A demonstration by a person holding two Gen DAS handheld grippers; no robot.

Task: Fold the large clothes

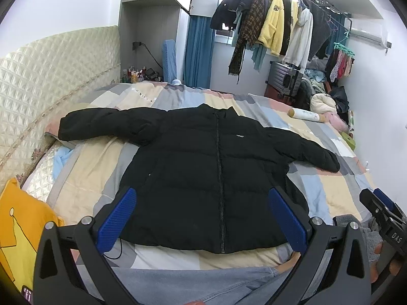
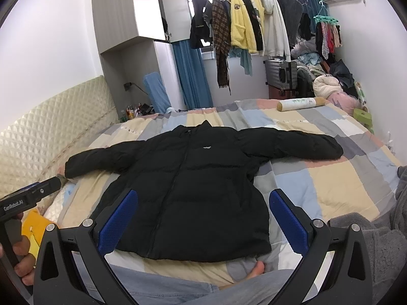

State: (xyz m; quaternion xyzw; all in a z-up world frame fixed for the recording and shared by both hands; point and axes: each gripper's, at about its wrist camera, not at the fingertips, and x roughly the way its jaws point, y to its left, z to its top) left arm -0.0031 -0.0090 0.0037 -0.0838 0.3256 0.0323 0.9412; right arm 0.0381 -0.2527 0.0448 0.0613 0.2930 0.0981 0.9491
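Observation:
A black puffer jacket (image 1: 203, 162) lies flat and face up on the bed, zipped, both sleeves spread out to the sides; it also shows in the right wrist view (image 2: 193, 190). My left gripper (image 1: 203, 218) is open and empty, held above the jacket's hem. My right gripper (image 2: 203, 218) is open and empty, also above the hem. The right gripper's body shows at the right edge of the left wrist view (image 1: 381, 211). The left gripper's body shows at the left edge of the right wrist view (image 2: 30, 198).
The bed has a patchwork cover (image 2: 330, 178) and a quilted headboard (image 1: 38, 81) on the left. A yellow cushion (image 1: 17, 228) lies near left. A rolled mat (image 2: 300, 103) lies at the far right. Hanging clothes (image 2: 244, 30) and a suitcase (image 2: 279, 76) stand behind. My grey-trousered legs (image 2: 165, 287) are below.

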